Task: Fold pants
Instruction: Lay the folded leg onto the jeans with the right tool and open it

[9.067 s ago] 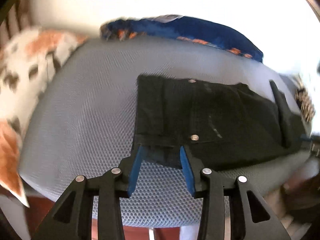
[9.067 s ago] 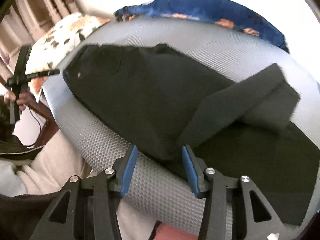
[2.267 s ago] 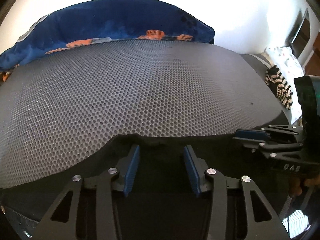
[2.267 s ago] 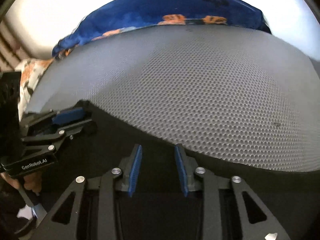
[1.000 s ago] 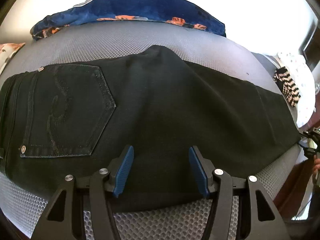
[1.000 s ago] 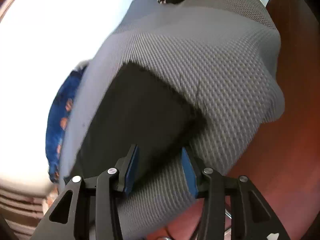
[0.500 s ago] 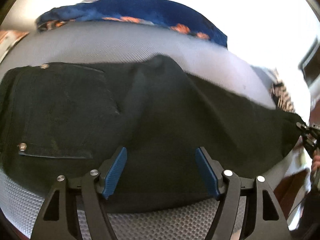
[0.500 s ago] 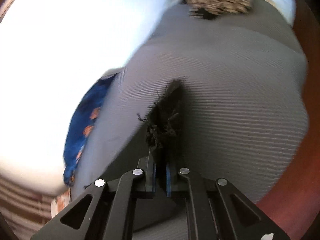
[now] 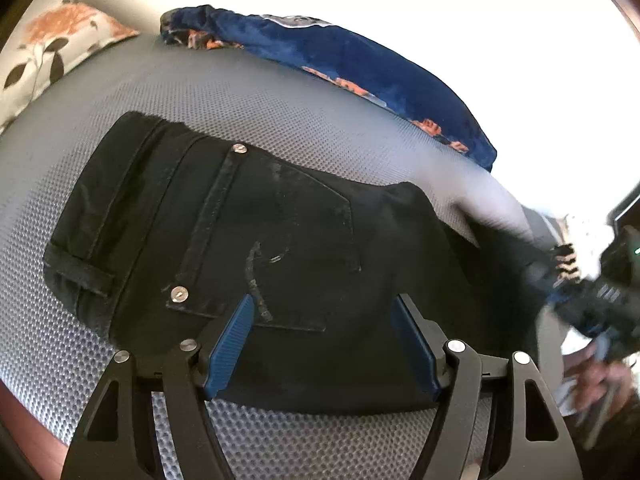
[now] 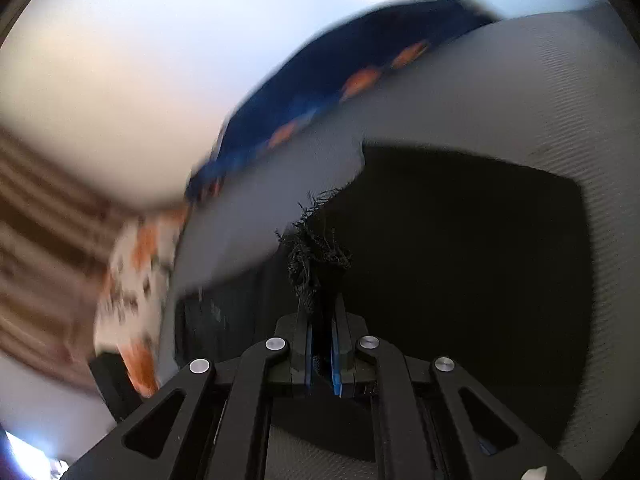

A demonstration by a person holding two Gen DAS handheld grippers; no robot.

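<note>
Black pants (image 9: 256, 240) lie on a grey mesh cushion (image 9: 248, 104), waistband to the left, back pocket up, legs running right. My left gripper (image 9: 324, 332) is open wide and empty, hovering over the near edge of the seat area. My right gripper (image 10: 320, 332) is shut on the frayed hem of the pant leg (image 10: 316, 256) and holds it lifted above the pants (image 10: 460, 260). The right gripper also shows blurred at the right in the left wrist view (image 9: 592, 300).
A blue blanket with orange flowers (image 9: 360, 60) lies along the cushion's far edge. A floral pillow (image 9: 48, 44) sits at the far left. A striped black-and-white item (image 9: 568, 260) lies at the right end. The cushion's near edge drops off below my grippers.
My right gripper has closed on the pant leg hem and swung it up and leftward over the pants. My left gripper has opened wider and shifted toward the waistband end.
</note>
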